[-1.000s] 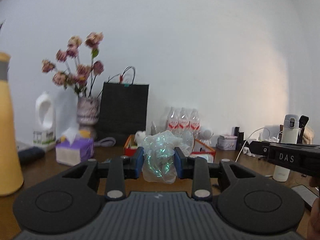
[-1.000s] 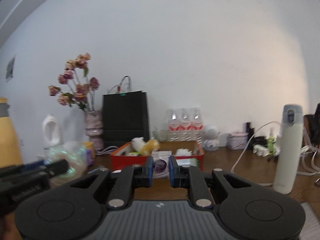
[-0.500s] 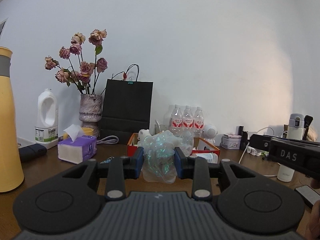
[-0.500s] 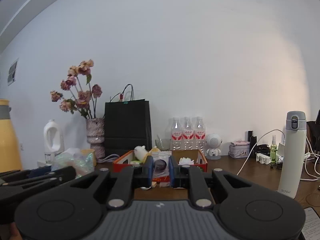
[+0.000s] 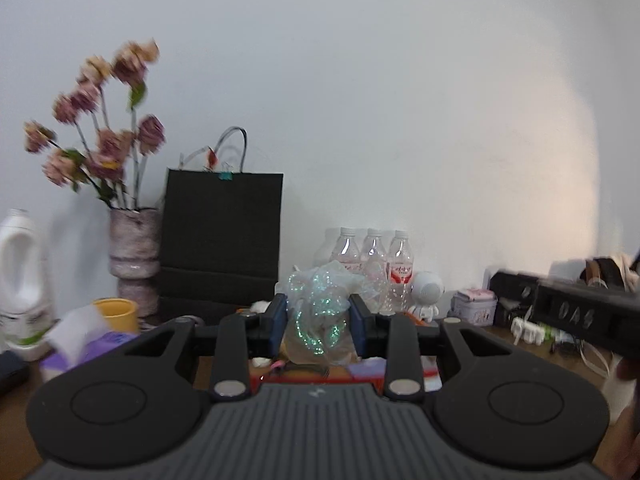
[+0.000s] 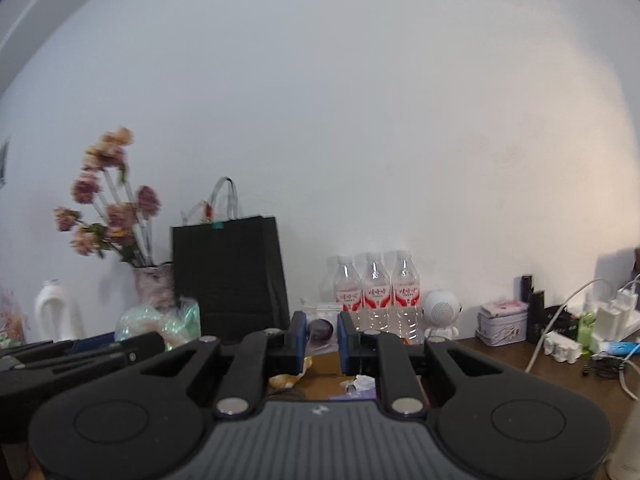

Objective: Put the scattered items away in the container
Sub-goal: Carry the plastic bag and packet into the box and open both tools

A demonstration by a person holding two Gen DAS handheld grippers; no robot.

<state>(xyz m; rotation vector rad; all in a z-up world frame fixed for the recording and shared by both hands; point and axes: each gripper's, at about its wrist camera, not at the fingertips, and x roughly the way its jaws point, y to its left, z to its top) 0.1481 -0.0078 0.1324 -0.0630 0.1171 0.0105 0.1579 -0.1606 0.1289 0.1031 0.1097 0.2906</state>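
Crinkled iridescent plastic wad (image 5: 320,316) clamped in left gripper (image 5: 319,325), right gripper (image 6: 322,338) pinching small packet (image 6: 320,328), both directly above red box (image 5: 304,380).

We see the flowers (image 5: 96,120) smeared by motion blur. The red container (image 5: 304,378) hides mostly behind the left gripper (image 5: 319,322), and its contents are too blurred for us to name.

Both grippers have moved forward to the red box (image 5: 304,378). From the left gripper (image 5: 319,322), its near wall now lies just under the held plastic bag (image 5: 320,320). The right gripper (image 6: 322,334) with its small packet (image 6: 320,328) now looks down into it.
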